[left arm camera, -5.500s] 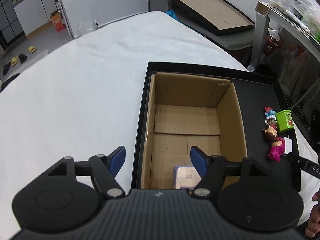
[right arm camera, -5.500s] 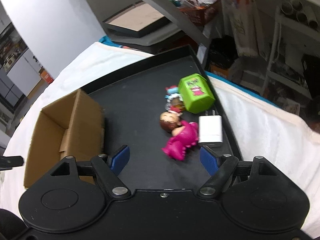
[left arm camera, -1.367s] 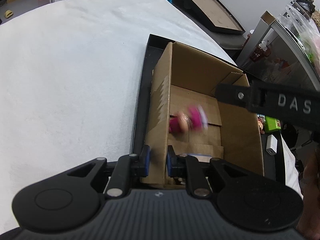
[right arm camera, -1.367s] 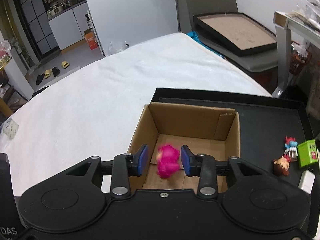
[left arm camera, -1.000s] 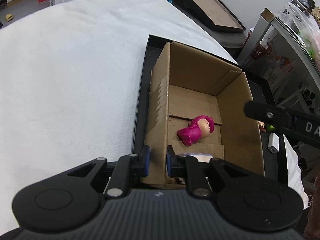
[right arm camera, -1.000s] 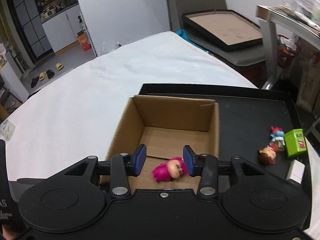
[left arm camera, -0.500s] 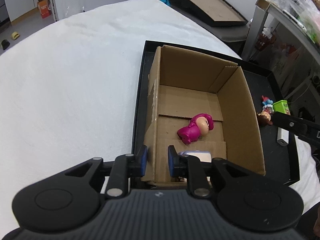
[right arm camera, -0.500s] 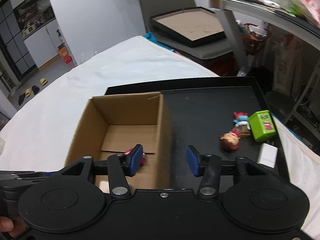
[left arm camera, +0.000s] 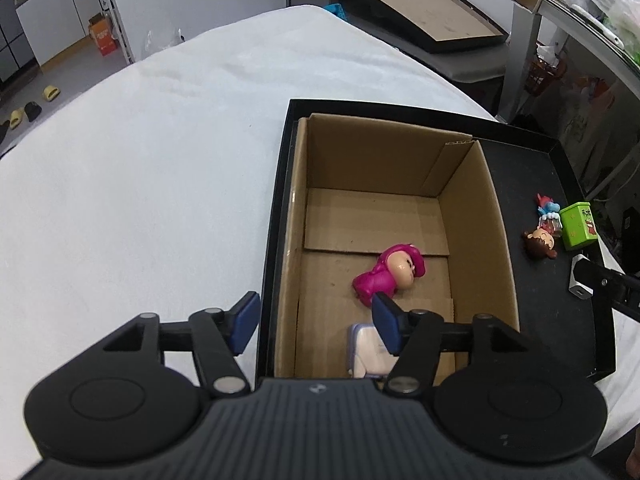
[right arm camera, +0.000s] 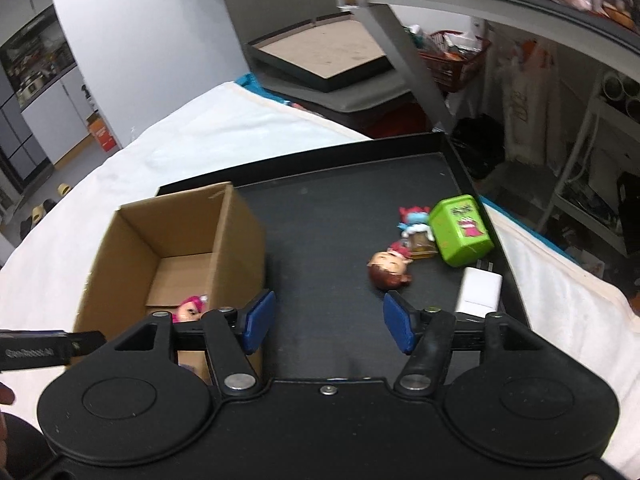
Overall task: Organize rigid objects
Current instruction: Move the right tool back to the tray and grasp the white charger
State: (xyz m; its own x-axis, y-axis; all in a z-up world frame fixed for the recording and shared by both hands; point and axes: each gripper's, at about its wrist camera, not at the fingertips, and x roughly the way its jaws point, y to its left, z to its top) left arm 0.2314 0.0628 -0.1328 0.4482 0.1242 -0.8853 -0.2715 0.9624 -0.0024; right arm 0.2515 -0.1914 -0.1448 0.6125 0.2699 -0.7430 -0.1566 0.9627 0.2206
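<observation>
An open cardboard box [left arm camera: 472, 216] [right arm camera: 240, 224] stands at the left end of a black tray [left arm camera: 532, 184] [right arm camera: 340, 216]. A pink doll [left arm camera: 386, 272] [right arm camera: 191, 307] and a pale square item [left arm camera: 370, 350] lie inside it. My left gripper [left arm camera: 314, 322] hovers over the box's near left wall, jaws opening, clear of the cardboard. My right gripper [right arm camera: 328, 322] is over bare tray right of the box, jaws opening with nothing between them. Ahead of it lie a small doll head [right arm camera: 390, 270], a blue-and-red figure [right arm camera: 414, 220], a green box [right arm camera: 460, 236] and a white charger [right arm camera: 480, 292].
The tray sits on a white cloth-covered table [left arm camera: 140, 184]. A flat black framed tray [right arm camera: 320, 56] rests beyond the table. A metal shelf [right arm camera: 500, 12] with clutter stands at the right. The other gripper's arm shows at the edge [left arm camera: 608, 284].
My left gripper let go of the box's left wall and opened, drawing back a little. My right gripper swung right from over the box to the tray's bare part, its jaws widening.
</observation>
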